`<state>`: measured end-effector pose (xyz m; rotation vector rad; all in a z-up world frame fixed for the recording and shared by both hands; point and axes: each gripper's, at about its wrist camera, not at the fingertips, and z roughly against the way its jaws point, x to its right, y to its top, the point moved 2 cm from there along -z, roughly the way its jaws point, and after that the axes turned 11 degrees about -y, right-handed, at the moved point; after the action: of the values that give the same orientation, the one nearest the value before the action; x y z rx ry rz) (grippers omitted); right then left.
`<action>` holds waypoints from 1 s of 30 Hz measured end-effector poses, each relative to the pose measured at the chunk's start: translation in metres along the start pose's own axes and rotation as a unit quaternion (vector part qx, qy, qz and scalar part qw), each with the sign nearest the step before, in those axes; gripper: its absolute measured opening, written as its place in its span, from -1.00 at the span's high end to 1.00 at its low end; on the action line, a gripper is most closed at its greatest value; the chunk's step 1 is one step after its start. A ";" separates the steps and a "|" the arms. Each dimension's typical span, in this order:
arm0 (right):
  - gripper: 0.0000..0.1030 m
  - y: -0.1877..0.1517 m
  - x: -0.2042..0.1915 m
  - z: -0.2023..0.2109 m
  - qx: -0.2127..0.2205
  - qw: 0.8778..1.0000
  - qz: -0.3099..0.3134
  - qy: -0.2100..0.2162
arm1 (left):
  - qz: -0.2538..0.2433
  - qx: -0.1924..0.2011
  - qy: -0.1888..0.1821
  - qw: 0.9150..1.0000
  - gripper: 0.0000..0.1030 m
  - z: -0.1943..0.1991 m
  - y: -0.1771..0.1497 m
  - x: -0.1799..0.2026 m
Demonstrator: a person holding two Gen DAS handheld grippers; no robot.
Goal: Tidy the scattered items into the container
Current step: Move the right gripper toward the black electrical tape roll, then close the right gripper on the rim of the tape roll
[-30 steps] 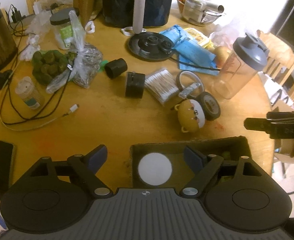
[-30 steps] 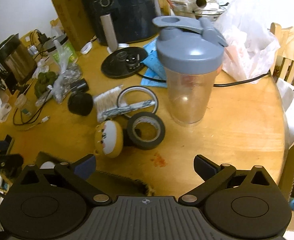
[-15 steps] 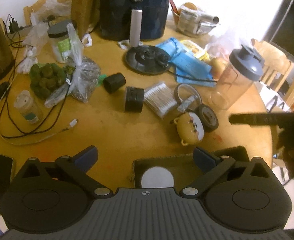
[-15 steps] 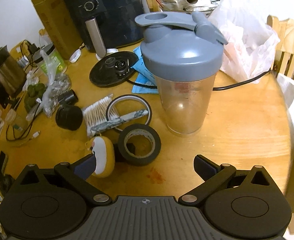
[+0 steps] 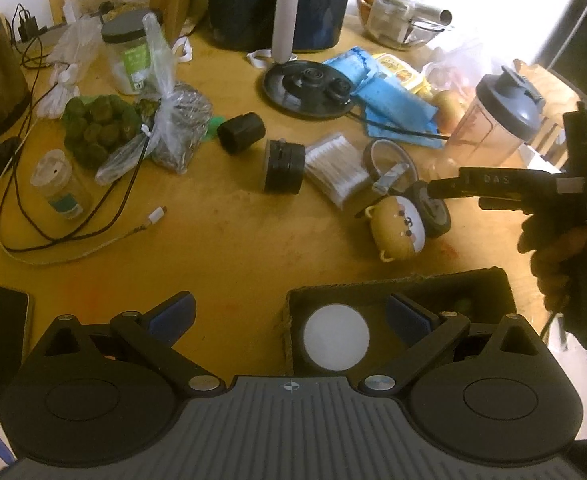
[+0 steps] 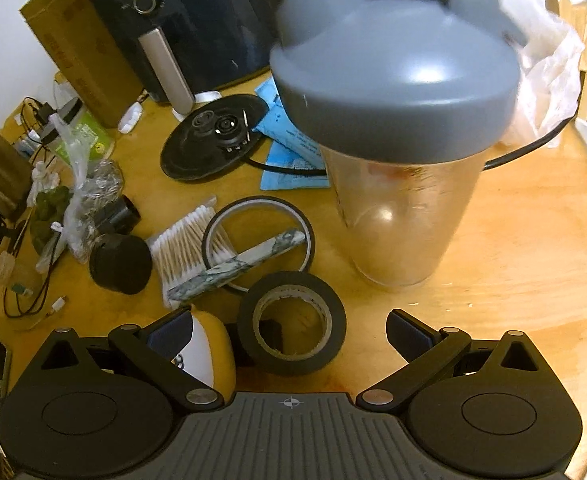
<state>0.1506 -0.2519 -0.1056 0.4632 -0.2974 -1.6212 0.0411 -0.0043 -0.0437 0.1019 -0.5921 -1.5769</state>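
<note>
Sprawling under everything, the wooden table [image 6: 513,240] carries the clutter. A dark container [image 5: 397,286] (white disc inside) sits beneath the wide, empty left gripper [image 5: 289,316]. The right gripper [image 6: 289,330] gapes wide around a black tape roll [image 6: 291,322], pads clear.

Surface: round wooden table [image 5: 233,240]
Near edge: dark box [image 5: 373,286], phone [image 5: 7,320]
Middle: tape roll [image 6: 291,322], cotton swabs [image 6: 185,240], yellow toy [image 5: 397,230]
Right: shaker bottle [image 6: 397,140]
Left: cable [image 5: 73,236], bagged greens [image 5: 101,128]
Back: black appliance [image 5: 277,0]
</note>
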 end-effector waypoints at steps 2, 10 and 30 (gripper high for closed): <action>-0.98 0.001 -0.002 -0.006 -0.005 1.000 -0.006 -0.002 | 0.002 -0.004 -0.003 1.000 -1.00 -0.001 0.001 -0.002; -0.88 0.003 0.001 -0.028 -0.034 0.998 -0.053 -0.009 | 0.014 -0.014 -0.014 1.000 -1.00 -0.005 0.003 -0.012; -0.49 0.004 -0.001 -0.048 -0.062 0.994 -0.093 -0.015 | 0.036 -0.012 -0.026 0.999 -1.00 -0.009 0.011 -0.026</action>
<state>0.1768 -0.2473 -0.1464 0.3801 -0.1775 -1.8173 0.0578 0.0179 -0.0539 0.0227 -0.6110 -1.5202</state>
